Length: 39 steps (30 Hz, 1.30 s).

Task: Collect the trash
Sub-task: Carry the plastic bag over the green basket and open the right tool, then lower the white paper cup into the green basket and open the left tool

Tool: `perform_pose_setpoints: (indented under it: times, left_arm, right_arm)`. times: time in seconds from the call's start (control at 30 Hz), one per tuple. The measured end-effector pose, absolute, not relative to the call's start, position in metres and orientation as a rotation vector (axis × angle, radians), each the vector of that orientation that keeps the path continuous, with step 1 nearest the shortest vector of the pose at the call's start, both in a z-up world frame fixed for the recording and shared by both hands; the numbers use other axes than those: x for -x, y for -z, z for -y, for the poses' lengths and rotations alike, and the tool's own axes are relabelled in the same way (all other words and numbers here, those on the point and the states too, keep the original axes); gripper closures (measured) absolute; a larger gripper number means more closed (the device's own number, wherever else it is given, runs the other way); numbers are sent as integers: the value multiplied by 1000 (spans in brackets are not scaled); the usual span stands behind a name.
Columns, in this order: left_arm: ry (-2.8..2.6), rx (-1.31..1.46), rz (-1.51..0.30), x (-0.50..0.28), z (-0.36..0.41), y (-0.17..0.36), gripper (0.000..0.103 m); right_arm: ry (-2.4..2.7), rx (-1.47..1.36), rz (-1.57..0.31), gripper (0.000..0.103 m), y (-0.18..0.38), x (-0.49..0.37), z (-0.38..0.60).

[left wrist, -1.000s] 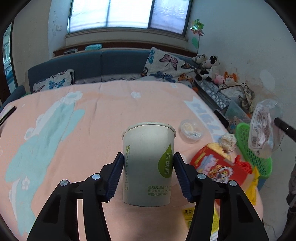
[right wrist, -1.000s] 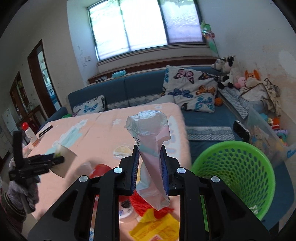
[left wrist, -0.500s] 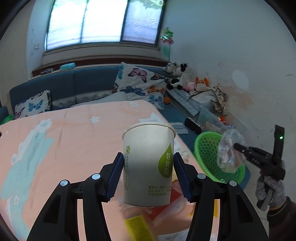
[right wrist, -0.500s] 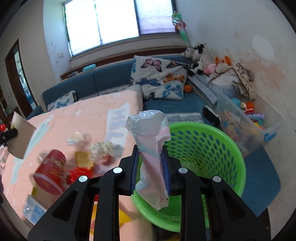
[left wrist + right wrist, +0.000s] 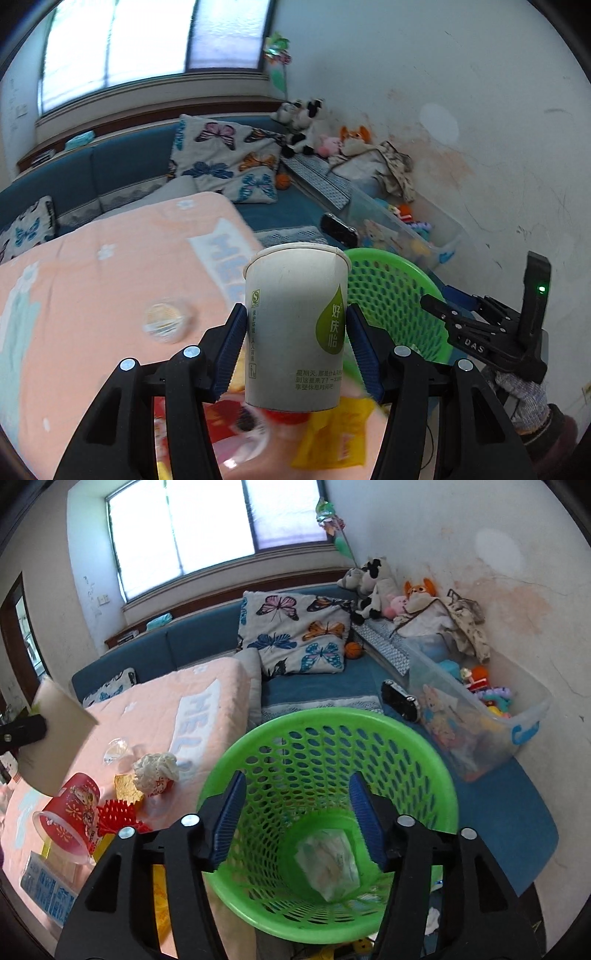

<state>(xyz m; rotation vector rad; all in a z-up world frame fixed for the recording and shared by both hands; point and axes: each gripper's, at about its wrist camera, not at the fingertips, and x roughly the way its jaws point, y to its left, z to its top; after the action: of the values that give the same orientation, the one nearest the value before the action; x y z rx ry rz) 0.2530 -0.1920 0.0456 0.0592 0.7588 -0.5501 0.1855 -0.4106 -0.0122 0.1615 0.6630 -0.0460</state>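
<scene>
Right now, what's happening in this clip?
A person is clearing trash off a table into a green basket. The right tool hangs over the basket, its jaws just opened, and the wrapper lies at the bottom. The left tool grips a paper cup beside the basket. A red cup and crumpled paper remain on the table.

Paper cup (image 5: 295,328): a green drop-shaped emblem on its side carries the white characters "好庆怡", set vertically. Near the upper left of the cup wall is a small square mark containing the letter "S", with a vertical line of small characters below it, too small to read. Several lines of fine print near the base are also illegible.

Right tool (image 5: 448,308): "DAS" in pale letters on its black body.

Pink cover (image 5: 155,716): large pale letters "HEL", the remainder hidden.

Clear storage bin (image 5: 524,716): blue lettering, not legible.
</scene>
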Motion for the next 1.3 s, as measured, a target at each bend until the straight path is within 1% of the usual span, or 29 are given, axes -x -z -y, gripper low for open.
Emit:
perform_pose_setpoints:
  times: [0.17, 0.37, 0.63, 0.7, 0.73, 0.8, 0.83, 0.87, 1.03, 1.3]
  left_arm:
    - [583, -105, -786, -258, 238, -34, 49]
    - [619, -140, -829, -268, 287, -14, 49]
    - [652, -140, -910, -282, 333, 10, 47]
    - [662, -147, -912, -283, 340, 12, 42]
    - [663, -147, -907, -282, 340, 12, 40]
    - [674, -137, -898, -279, 338, 11, 39]
    - [683, -124, -897, -278, 336, 10, 36]
    - [683, -114, -895, -276, 331, 8, 35]
    - [673, -104, -863, -263, 306, -6, 35]
    - [642, -75, -772, -226, 240, -37, 35]
  right_arm:
    - [63, -154, -630, 35, 5, -163, 423]
    - [96, -145, -603, 32, 4, -137, 435]
    - [128, -161, -618, 32, 15, -116, 447]
    - [130, -171, -619, 32, 17, -113, 448]
    - [128, -176, -618, 32, 18, -112, 448]
    - [126, -180, -618, 32, 18, -111, 447]
    - [123, -181, -619, 32, 19, -111, 445]
    - [121, -183, -620, 32, 19, -110, 444]
    - [97, -185, -619, 32, 17, -105, 431]
    - [44, -172, -594, 27, 10, -90, 398]
